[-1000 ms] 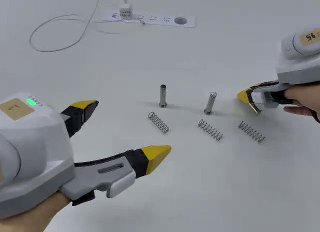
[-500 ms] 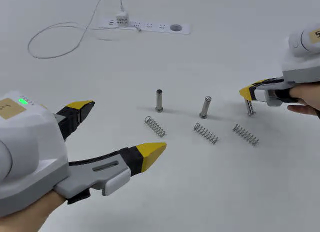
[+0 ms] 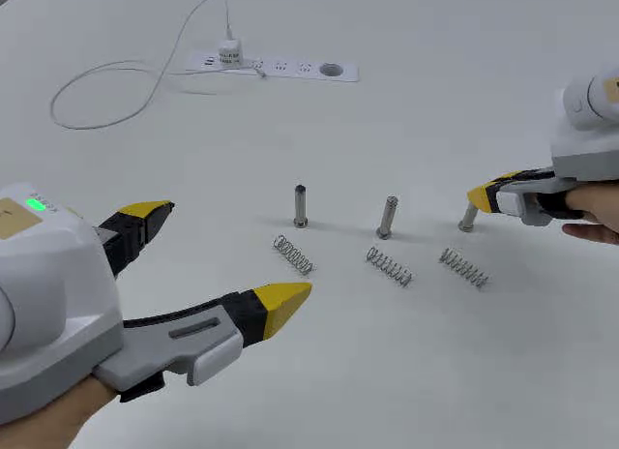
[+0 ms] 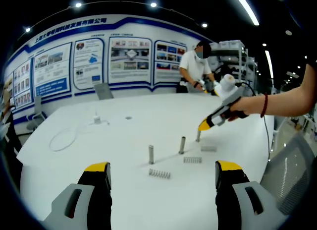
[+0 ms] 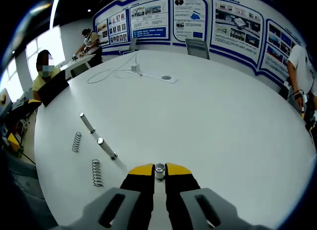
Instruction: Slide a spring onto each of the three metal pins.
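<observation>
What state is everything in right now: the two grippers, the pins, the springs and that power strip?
Left gripper: open, holding nothing.
Right gripper: shut on the right pin.
Right pin: held near its top, no spring on it.
Left pin: standing upright, bare.
Middle pin: standing, bare.
Springs: all three lying loose on the table, one in front of each pin.
Power strip: one plug in it.

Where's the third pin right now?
Head view, right side: the third pin is pinched, tilted, between the yellow tips of the right gripper, just right of the middle pin and just beyond the rightmost spring.
</observation>
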{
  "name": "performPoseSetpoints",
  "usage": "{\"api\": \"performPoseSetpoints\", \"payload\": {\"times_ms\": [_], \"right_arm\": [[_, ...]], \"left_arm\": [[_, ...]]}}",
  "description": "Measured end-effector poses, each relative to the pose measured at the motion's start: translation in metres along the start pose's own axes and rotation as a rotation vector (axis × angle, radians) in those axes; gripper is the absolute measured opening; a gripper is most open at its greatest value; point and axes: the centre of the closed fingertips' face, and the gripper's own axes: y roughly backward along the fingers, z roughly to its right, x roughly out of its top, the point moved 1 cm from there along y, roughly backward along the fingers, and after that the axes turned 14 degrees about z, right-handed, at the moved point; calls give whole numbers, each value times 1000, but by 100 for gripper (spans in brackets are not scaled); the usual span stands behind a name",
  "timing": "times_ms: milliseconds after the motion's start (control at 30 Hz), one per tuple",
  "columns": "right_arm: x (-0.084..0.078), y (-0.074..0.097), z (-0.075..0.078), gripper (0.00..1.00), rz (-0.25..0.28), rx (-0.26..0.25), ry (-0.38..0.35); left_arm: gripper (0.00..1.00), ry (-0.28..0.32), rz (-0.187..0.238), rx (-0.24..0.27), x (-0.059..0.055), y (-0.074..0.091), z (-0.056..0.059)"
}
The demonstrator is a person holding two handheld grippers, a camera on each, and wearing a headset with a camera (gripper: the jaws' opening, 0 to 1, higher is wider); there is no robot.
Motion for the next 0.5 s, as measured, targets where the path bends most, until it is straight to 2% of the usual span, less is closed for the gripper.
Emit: {"api": "performPoseSetpoints", "payload": {"times_ms": [500], "right_arm": [[-3,5,-2,8,-13,4,11]], "left_arm": [[88,4,4,3,0,3,2]]}}
